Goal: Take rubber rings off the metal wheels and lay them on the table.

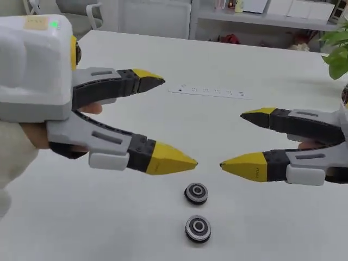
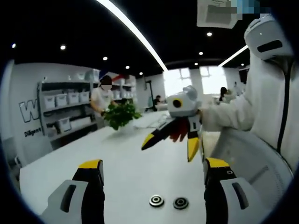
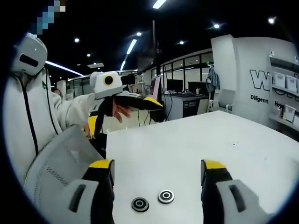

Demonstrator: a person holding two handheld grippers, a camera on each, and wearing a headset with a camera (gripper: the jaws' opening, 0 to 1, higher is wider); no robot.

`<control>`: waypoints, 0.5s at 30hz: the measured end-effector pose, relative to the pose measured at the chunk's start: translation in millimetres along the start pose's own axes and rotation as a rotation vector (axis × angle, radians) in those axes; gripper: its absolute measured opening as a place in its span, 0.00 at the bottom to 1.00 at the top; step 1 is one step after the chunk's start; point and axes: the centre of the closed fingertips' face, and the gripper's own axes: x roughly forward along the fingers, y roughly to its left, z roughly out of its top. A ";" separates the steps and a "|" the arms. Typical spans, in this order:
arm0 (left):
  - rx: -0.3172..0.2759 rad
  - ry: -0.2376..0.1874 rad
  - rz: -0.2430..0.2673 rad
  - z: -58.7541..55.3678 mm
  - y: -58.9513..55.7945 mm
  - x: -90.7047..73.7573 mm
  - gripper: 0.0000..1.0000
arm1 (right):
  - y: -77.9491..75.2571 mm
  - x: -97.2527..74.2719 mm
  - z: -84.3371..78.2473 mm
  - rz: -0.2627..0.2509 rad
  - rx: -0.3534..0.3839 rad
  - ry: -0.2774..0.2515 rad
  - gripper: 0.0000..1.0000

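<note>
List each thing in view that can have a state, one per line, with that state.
left gripper: open, holding nothing, above the table
right gripper: open, holding nothing, above the table
farther wheel: flat on the table, dark rubber ring on, untouched
nearer wheel: flat on the table, dark rubber ring on, untouched
power strip: flat on the table, far side

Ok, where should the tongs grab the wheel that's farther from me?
I'd grab the farther wheel by its dark outer rim, from straight above, pinching left and right. It lies flat on the table, so the round edge is what sticks up, and the other wheel sits just in front of it.
</note>
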 end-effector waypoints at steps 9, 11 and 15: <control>-0.064 0.039 0.015 -52.3 -7.0 14.0 0.78 | -1.4 9.4 -50.3 0.009 0.048 0.055 0.63; -0.067 0.058 -0.005 -61.5 -14.1 18.2 0.78 | 4.1 10.9 -61.8 0.038 0.069 0.083 0.61; -0.079 0.076 -0.042 -73.8 -26.2 27.1 0.74 | 12.4 13.1 -79.2 0.070 0.077 0.133 0.56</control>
